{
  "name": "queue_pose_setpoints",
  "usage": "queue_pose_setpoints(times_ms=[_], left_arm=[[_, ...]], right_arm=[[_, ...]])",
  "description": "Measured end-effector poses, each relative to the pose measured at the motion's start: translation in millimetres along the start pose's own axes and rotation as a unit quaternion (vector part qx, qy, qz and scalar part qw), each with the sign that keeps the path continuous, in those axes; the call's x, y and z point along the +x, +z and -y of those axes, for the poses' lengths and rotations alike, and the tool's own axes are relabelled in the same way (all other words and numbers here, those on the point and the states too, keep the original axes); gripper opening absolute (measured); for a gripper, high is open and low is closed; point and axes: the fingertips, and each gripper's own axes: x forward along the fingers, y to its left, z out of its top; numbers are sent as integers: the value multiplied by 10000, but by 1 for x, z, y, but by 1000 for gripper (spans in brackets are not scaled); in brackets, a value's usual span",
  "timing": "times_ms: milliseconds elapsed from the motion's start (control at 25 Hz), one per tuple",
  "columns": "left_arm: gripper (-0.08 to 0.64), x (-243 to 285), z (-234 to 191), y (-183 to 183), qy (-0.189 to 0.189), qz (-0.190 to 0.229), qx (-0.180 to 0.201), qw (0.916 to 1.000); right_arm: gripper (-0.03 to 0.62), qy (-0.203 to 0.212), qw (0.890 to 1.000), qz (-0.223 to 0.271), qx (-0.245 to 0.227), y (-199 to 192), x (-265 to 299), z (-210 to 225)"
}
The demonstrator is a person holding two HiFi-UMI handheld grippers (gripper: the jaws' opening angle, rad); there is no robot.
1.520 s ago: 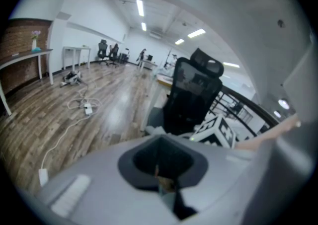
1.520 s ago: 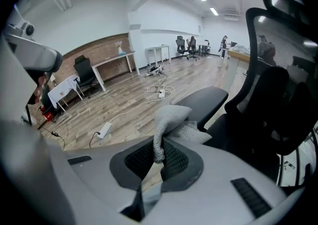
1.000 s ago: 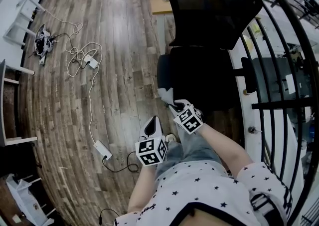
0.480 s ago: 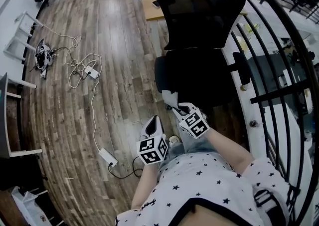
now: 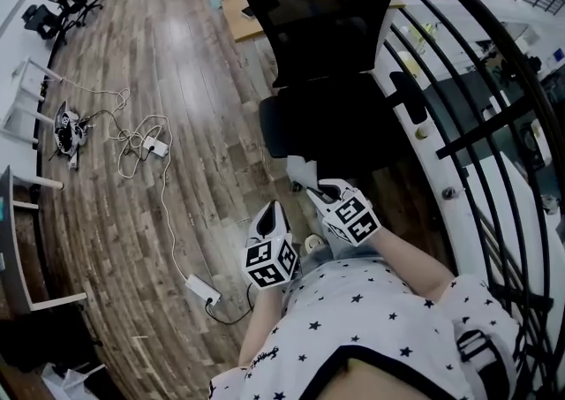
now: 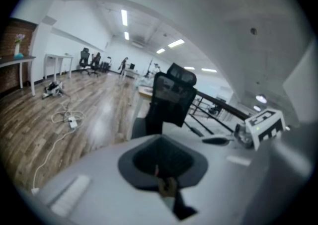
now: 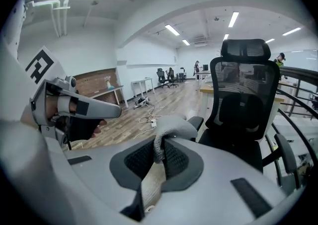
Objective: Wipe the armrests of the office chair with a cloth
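Observation:
The black office chair [image 5: 331, 80] stands just ahead of me, its left armrest [image 5: 269, 129] and right armrest [image 5: 408, 96] both bare. My right gripper [image 5: 311, 188] is shut on a grey cloth [image 5: 298, 169], held low in front of the seat, a little short of the left armrest. In the right gripper view the cloth [image 7: 171, 128] bulges out of the jaws, with the chair [image 7: 243, 100] beyond. My left gripper [image 5: 271, 210] is beside it on the left, jaws together and nothing in them. The left gripper view shows the chair [image 6: 171, 95] further off.
Wood floor lies to the left, with white cables and a power strip [image 5: 146, 138] and another strip [image 5: 203, 288] near my feet. A black curved railing [image 5: 459, 133] runs close along the chair's right side. A desk [image 5: 243, 14] stands behind the chair.
The chair has slid up and left in the head view as I shifted. Both grippers stay close to my body, the right one still holding the cloth.

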Motion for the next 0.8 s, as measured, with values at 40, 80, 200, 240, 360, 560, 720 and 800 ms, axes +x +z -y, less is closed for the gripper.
queue_pose_setpoints(times_ms=[40, 80, 200, 240, 360, 560, 720, 800], left_arm=[[6, 0, 1, 0, -47, -12, 35, 10000], [6, 1, 3, 0, -78, -23, 62, 9999], [6, 0, 9, 2, -150, -28, 93, 9998], [6, 0, 10, 3, -186, -28, 102, 9998], [6, 5, 16, 4, -305, -55, 177, 9994], [6, 19, 31, 11, -440, -47, 328, 9985], [6, 31, 44, 17, -429, -21, 391, 9983], [6, 37, 51, 19, -392, -14, 401, 9984]], right_arm=[[31, -33, 10000, 19, 28, 0, -4, 0], [31, -55, 10000, 31, 40, 0, -7, 0], [31, -129, 9999, 67, 80, 2, -20, 3], [31, -172, 9997, 93, 124, 3, -24, 5], [31, -312, 9989, 211, 289, 6, -32, 13], [31, -489, 9975, 336, 388, 9, -43, 35], [31, -554, 9963, 493, 435, 13, -57, 54], [31, -555, 9958, 566, 456, 15, -65, 65]])
